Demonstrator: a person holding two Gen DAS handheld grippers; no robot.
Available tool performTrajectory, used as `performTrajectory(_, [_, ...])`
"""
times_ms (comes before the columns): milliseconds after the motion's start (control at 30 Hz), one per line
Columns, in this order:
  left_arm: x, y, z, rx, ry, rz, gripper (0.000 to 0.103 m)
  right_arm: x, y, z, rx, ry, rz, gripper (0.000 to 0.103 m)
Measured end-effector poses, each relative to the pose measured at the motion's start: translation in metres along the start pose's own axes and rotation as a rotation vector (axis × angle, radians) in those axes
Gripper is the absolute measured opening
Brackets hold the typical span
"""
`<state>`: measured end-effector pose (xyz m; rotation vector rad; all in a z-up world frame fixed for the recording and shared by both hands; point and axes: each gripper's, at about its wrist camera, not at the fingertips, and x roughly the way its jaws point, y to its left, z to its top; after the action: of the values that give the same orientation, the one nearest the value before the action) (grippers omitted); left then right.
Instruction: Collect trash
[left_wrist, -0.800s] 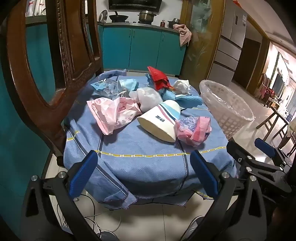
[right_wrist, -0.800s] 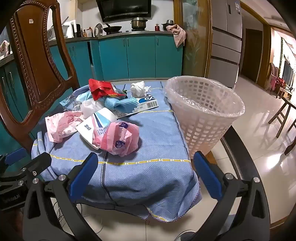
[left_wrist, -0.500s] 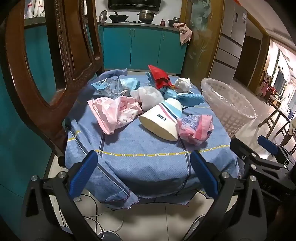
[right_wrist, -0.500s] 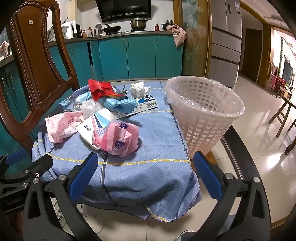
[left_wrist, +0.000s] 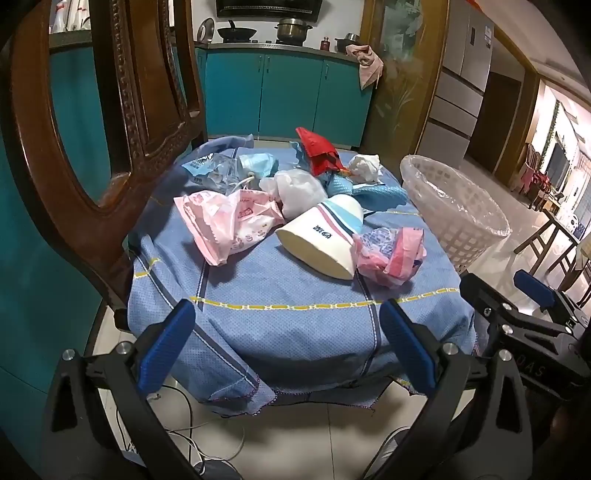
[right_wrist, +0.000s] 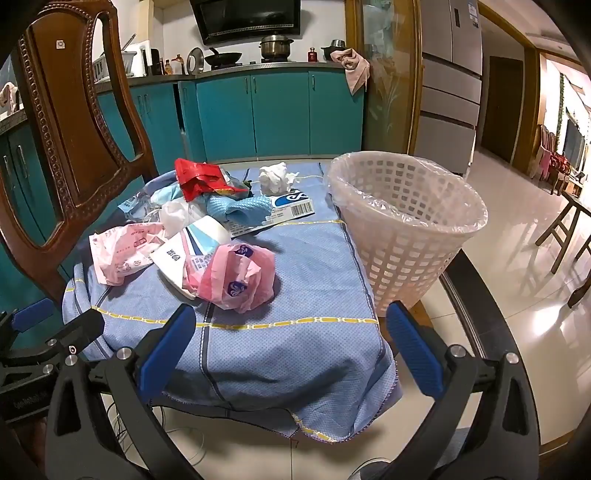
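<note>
Trash lies on a table under a blue cloth (left_wrist: 288, 321): a crumpled pink bag (left_wrist: 389, 256) (right_wrist: 236, 275), a paper cup on its side (left_wrist: 321, 240) (right_wrist: 188, 251), a pink wrapper (left_wrist: 225, 221) (right_wrist: 123, 254), a red wrapper (left_wrist: 319, 151) (right_wrist: 199, 177), a white tissue (right_wrist: 273, 177) and a blue packet (right_wrist: 240, 210). A white lined basket (left_wrist: 454, 210) (right_wrist: 406, 218) stands at the table's right. My left gripper (left_wrist: 288, 343) and right gripper (right_wrist: 288, 339) are both open and empty, in front of the table's near edge.
A carved wooden chair (left_wrist: 74, 147) (right_wrist: 70, 122) stands close at the left. Teal kitchen cabinets (right_wrist: 258, 110) run along the back. A wooden stool (right_wrist: 569, 229) stands on the tiled floor at the right. Cables (left_wrist: 184, 439) lie on the floor below.
The left gripper has edged slightly, so the table looks a little shifted in its view. The right view is almost unchanged. Both grippers stay open.
</note>
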<state>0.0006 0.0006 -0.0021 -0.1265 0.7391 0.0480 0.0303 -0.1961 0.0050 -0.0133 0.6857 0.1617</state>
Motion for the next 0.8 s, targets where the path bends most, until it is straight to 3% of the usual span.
performTrajectory(800, [-0.001,-0.013,-0.009,0.001,0.01,0.001,0.099,0.0,-0.003,0.0,0.005,0.006,-0.004,0.1])
